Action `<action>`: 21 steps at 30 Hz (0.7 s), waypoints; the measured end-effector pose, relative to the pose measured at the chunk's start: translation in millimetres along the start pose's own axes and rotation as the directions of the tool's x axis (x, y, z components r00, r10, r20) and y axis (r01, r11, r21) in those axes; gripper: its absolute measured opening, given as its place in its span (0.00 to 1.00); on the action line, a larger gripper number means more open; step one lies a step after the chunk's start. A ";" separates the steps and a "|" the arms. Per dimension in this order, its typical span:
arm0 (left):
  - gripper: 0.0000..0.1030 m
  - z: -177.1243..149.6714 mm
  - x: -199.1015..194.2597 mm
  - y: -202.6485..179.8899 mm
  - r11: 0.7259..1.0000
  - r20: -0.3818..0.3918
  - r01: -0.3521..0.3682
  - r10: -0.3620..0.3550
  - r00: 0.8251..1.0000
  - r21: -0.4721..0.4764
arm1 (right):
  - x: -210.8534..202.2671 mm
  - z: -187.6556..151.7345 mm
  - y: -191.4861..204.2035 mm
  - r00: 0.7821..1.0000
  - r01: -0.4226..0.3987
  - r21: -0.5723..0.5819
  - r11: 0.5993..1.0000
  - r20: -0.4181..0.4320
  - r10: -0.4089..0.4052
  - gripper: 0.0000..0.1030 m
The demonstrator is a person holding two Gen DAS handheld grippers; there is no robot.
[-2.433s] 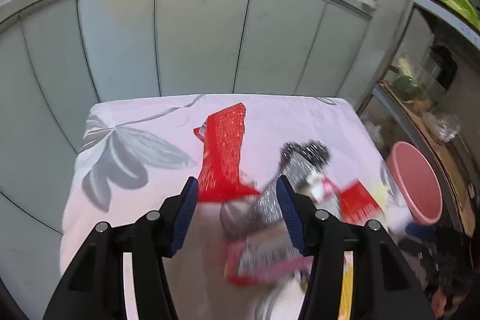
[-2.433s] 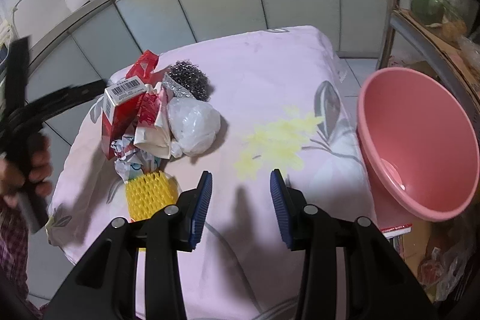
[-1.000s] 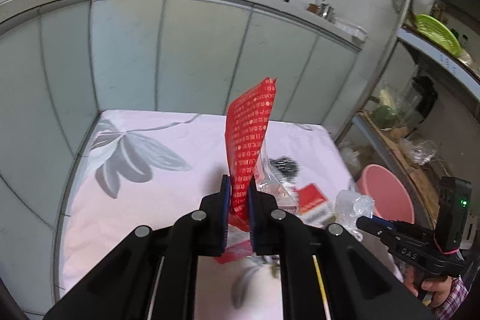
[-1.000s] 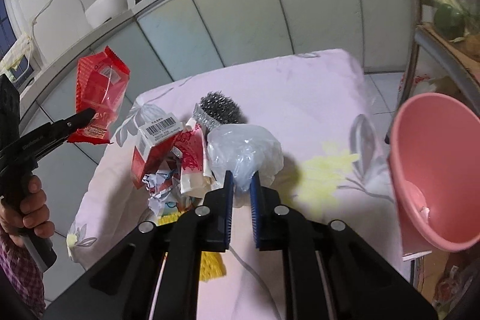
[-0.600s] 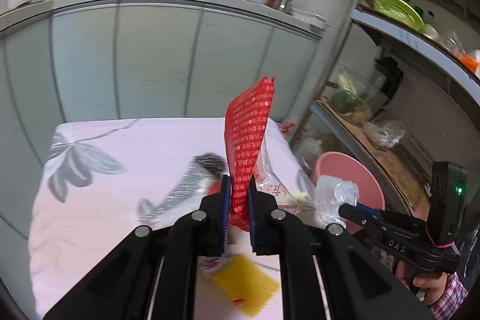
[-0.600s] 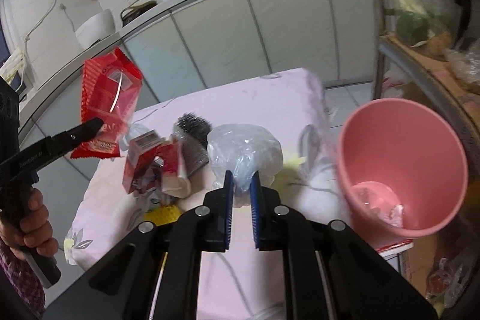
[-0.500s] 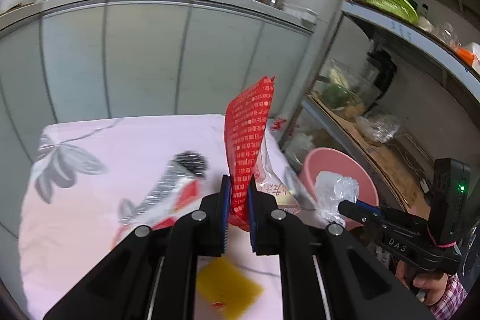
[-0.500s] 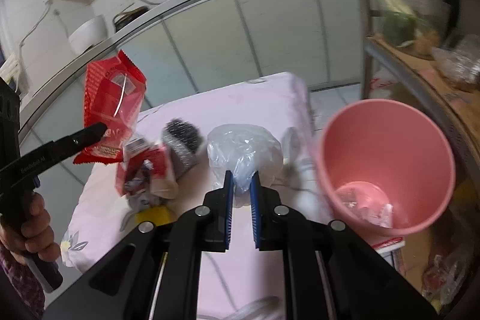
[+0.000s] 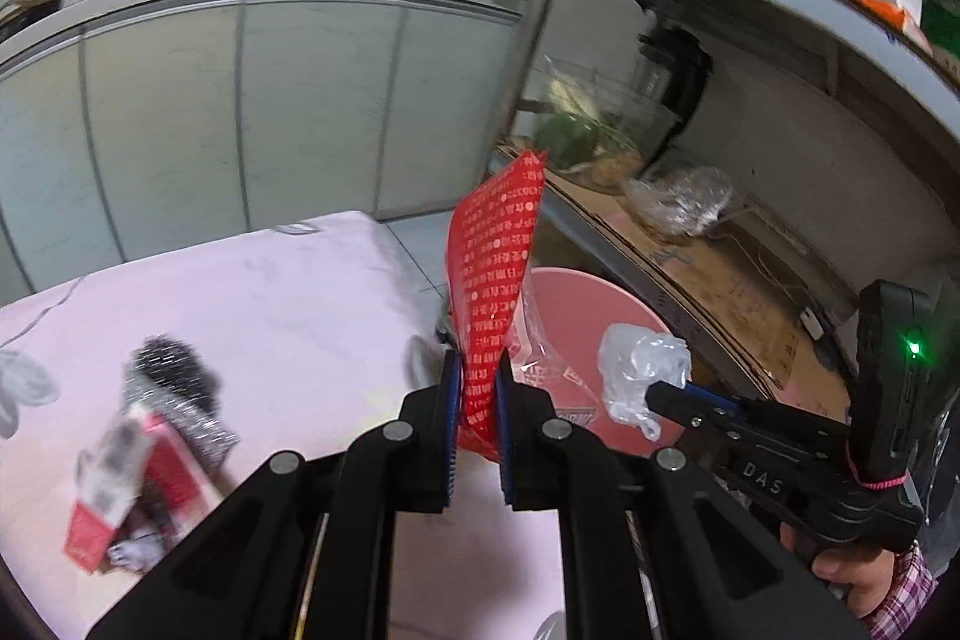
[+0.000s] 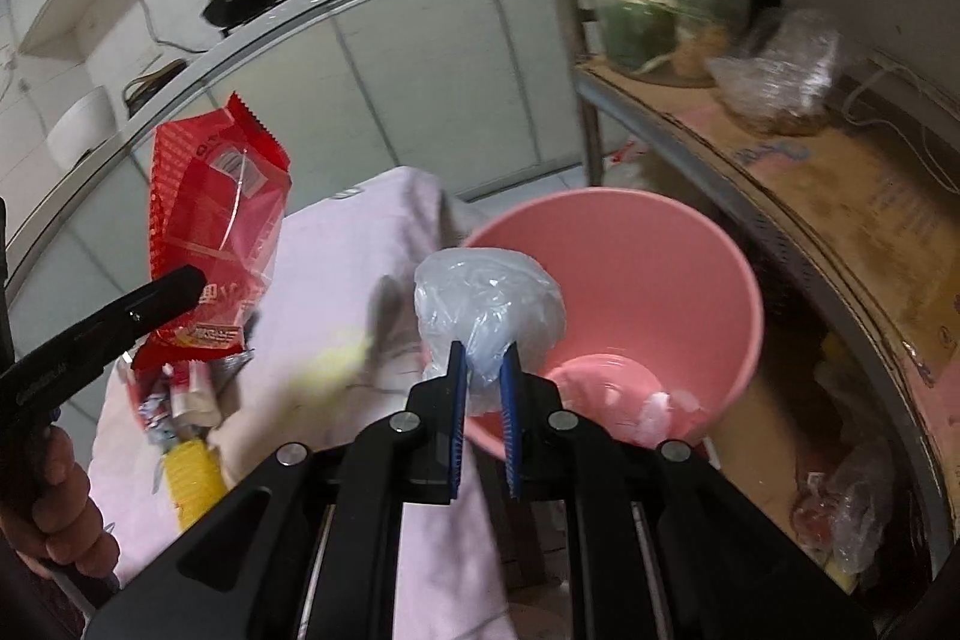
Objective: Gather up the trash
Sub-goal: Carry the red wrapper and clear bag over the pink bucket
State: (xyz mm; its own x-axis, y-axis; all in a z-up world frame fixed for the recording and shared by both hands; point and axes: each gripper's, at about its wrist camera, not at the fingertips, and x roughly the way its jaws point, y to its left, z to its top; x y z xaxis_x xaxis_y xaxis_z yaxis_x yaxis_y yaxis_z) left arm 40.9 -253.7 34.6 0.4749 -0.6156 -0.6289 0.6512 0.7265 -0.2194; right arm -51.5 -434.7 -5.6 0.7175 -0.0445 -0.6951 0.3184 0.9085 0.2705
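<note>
Holding two bits of trash in the air, both grippers are near the pink bin.

Far left on the worktop (image 9: 288, 292), pink floral cloth over it, the rest of the trash pile (image 9: 150, 436) waits: steel scourer, red-and-white carton, crumpled wrappers, a yellow piece at the near edge in the right wrist view. All blurred.

Left gripper (image 9: 477, 418): jaws nearly shut, clamped on the bottom edge of a red snack wrapper (image 9: 495, 280) that stands tall above the pads. In the left wrist view it lines up with the worktop's right edge and the bin's left rim, but I can't tell whether it is over the opening. Risk: released here, this light flat film could flutter, catch the rim, or land on the cloth or floor. It may also cling to a pad.

Right gripper (image 10: 483, 400): jaws almost closed, pinching the lower tail of a crumpled clear plastic bag (image 10: 489, 304); the puffed bulk sits above the pads. It looks to be at the bin's left rim, near side. Risk: the grip is on a thin tail, so it could slip out early, short of the opening.

Pink bin (image 10: 708, 244) stands right of the worktop, beside a metal shelf rack, with some pale trash already at the bottom. Its mouth is wide, but both grippers are converging on it, so they could knock together, or one could nudge the rim.
</note>
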 end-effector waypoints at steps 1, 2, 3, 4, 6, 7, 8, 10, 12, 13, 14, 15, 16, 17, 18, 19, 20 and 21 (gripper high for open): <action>0.10 0.5 6.7 -6.2 1.000 -0.006 0.005 -0.005 1.000 0.012 | 1.9 0.7 -3.1 1.000 0.006 0.003 1.000 -0.002 -0.006 0.11; 0.10 0.9 11.1 -10.6 1.000 -0.011 0.008 -0.007 1.000 0.019 | 4.3 0.9 -6.7 1.000 0.016 0.005 1.000 -0.005 -0.016 0.11; 0.10 0.5 17.5 -16.1 1.000 -0.020 0.012 -0.012 1.000 0.029 | 7.0 1.0 -9.3 1.000 0.026 0.006 1.000 -0.009 -0.026 0.11; 0.10 -0.1 22.4 -19.9 0.999 -0.027 0.016 -0.015 1.000 0.036 | 8.8 1.3 -11.2 0.999 0.033 0.007 0.999 -0.012 -0.033 0.11; 0.10 -1.3 34.1 -28.1 0.998 -0.045 0.022 -0.020 0.999 0.055 | 14.6 1.0 -15.6 0.999 0.049 0.009 0.999 -0.018 -0.049 0.11; 0.10 -2.2 40.5 -32.1 0.998 -0.054 0.022 -0.019 0.998 0.064 | 16.2 -0.2 -16.0 0.998 0.054 0.009 0.998 -0.020 -0.054 0.11; 0.10 -3.2 45.6 -34.6 0.997 -0.062 0.023 -0.019 0.998 0.070 | 18.3 -0.4 -17.2 0.998 0.061 0.009 0.998 -0.022 -0.060 0.11; 0.10 -4.7 54.1 -37.3 0.997 -0.075 0.027 -0.022 0.997 0.075 | 22.8 -1.1 -20.0 0.997 0.074 0.010 0.997 -0.026 -0.074 0.11; 0.10 -5.4 64.4 -40.3 0.997 -0.090 0.028 -0.021 0.996 0.078 | 27.3 -1.5 -23.1 0.996 0.088 0.013 0.996 -0.030 -0.087 0.11; 0.10 -5.7 68.1 -41.0 0.996 -0.095 0.029 -0.021 0.995 0.080 | 28.9 -1.5 -24.2 0.995 0.092 0.015 0.996 -0.032 -0.091 0.11; 0.10 -5.9 73.3 -42.5 0.996 -0.101 0.028 -0.019 0.995 0.084 | 30.8 -1.6 -25.7 0.995 0.097 0.018 0.995 -0.036 -0.097 0.11; 0.10 -6.6 75.8 -43.0 0.996 -0.104 0.027 -0.018 0.994 0.087 | 33.7 -1.6 -27.9 0.994 0.103 0.021 0.994 -0.041 -0.102 0.11; 0.10 -7.0 79.8 -44.0 0.996 -0.110 0.027 -0.017 0.994 0.090 | 35.4 -1.5 -28.5 0.993 0.107 0.021 0.994 -0.044 -0.106 0.11; 0.10 -7.5 85.2 -45.3 0.995 -0.120 0.029 -0.018 0.993 0.093 | 37.6 -1.3 -29.8 0.993 0.112 0.021 0.994 -0.047 -0.110 0.11; 0.10 -8.2 89.2 -46.2 0.995 -0.127 0.028 -0.015 0.992 0.095 | 40.6 -1.1 -31.0 0.992 0.116 0.022 0.993 -0.051 -0.115 0.11; 0.10 -8.7 91.8 -46.2 0.995 -0.132 0.027 -0.014 0.991 0.097 | 43.1 -0.9 -31.8 0.992 0.119 0.022 0.993 -0.055 -0.117 0.11; 0.10 -9.8 94.2 -46.3 0.995 -0.138 0.027 -0.013 0.990 0.098 | 44.6 -0.7 -32.0 0.991 0.121 0.021 0.992 -0.058 -0.120 0.11; 0.10 -10.7 98.6 -46.9 0.995 -0.145 0.027 -0.013 0.989 0.098 | 47.0 -0.4 -32.7 0.991 0.124 0.021 0.992 -0.061 -0.122 0.11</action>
State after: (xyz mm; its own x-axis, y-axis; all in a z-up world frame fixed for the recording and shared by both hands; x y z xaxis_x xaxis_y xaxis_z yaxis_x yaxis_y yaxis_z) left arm 50.9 -345.2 -25.0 0.3757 -0.5744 -0.7273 0.7187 0.6760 -0.1626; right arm -28.5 -466.3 -47.4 0.6339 -0.1296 -0.7625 0.4176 0.8872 0.1964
